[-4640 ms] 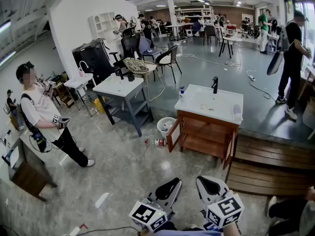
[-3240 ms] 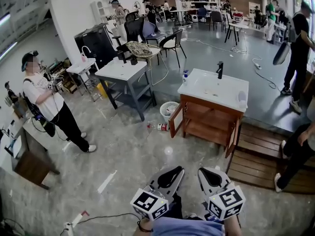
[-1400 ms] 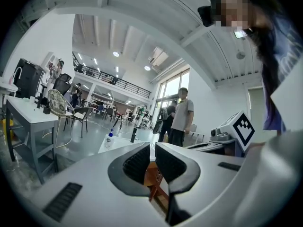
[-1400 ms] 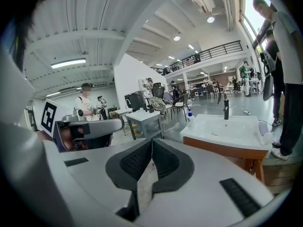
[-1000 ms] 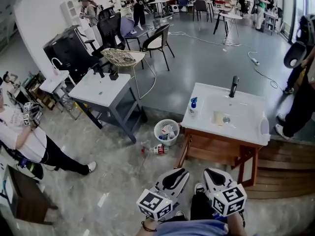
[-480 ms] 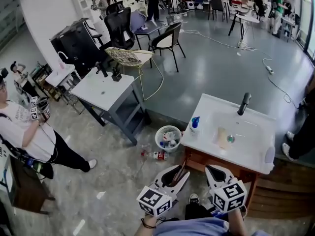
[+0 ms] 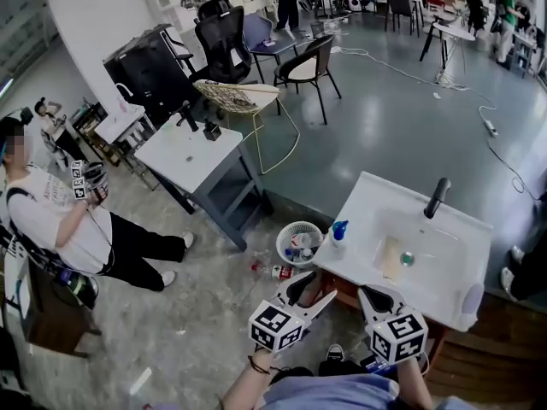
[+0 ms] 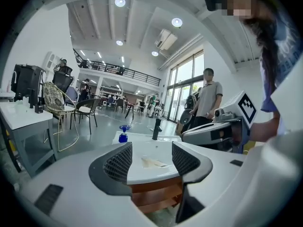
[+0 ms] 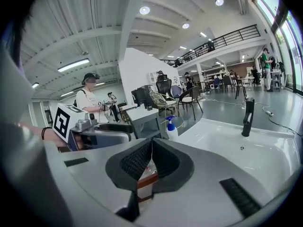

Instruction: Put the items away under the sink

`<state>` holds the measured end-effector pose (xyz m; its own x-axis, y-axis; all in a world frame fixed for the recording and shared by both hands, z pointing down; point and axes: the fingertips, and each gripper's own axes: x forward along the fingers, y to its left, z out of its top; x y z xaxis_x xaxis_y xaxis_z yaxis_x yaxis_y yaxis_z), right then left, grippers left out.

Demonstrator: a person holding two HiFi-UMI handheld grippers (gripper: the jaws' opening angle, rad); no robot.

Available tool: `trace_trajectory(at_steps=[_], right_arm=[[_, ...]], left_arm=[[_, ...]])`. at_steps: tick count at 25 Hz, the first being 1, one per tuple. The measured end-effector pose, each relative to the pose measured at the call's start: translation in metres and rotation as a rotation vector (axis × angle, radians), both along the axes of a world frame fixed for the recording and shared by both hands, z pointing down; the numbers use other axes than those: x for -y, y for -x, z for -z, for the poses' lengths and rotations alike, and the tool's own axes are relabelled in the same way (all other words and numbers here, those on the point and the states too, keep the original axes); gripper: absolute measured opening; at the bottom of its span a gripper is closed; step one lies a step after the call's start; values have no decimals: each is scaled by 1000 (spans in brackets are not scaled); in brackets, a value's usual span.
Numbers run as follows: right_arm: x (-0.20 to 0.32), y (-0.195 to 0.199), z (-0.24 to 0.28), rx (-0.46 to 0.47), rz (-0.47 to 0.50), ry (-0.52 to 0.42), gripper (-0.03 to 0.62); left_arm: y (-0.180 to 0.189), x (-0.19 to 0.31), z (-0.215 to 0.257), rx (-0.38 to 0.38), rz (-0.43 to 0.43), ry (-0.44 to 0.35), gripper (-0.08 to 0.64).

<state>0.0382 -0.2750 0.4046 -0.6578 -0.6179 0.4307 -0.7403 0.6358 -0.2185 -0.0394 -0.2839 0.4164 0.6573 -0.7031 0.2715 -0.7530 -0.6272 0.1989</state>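
**At the sink unit, both grippers empty, nothing picked up yet**

Directly in front of you stands a white sink [image 7: 367, 203] on a wooden cabinet [image 8: 154, 193], in a large open workshop with a grey floor. A black faucet [image 7: 437, 196] rises at the back of the basin, and a pale cloth [image 7: 390, 257] lies inside it. Just left of the cabinet a round waste basket [image 7: 286, 246] sits on the floor, holding some clutter. A spray bottle [image 7: 339, 233] with a blue top stands upright at the counter's left corner. A small bottle [image 7: 279, 272] lies on its side on the floor, close beside the basket.

By the look of it the task is at its very start: no item is in hand, and nothing visibly sits inside the cabinet. The spray bottle and the floor bottle are the likely things to stow. The next move calls for choosing one, lining a spread gripper up on it, and closing around its body. Take care not to topple the upright spray bottle.

You hold both grippers low and side by side, pointing at the sink's front edge. Your left gripper [image 7: 306, 287] has its jaws spread, with only the sink showing through the gap. Your right gripper [image 7: 377, 301] has its jaws pressed together at the tips, pinching nothing.
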Motion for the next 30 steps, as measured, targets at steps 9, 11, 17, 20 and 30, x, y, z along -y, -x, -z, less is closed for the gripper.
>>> trace_trajectory(at_steps=[9, 11, 17, 20, 30], right_arm=[[12, -16, -13, 5, -12, 39, 18], [14, -17, -18, 3, -23, 48, 18], [28, -19, -26, -12, -42, 73, 18], [43, -18, -23, -17, -56, 73, 18], [78, -17, -37, -48, -103, 109, 18]], left_arm=[[-3, 45, -38, 31, 10, 84, 267], [-4, 55, -46, 38, 1, 97, 267], [-9, 81, -65, 75, -19, 131, 339], [-10, 98, -81, 107, -44, 157, 362], [-20, 146, -126, 168, -150, 140, 453]])
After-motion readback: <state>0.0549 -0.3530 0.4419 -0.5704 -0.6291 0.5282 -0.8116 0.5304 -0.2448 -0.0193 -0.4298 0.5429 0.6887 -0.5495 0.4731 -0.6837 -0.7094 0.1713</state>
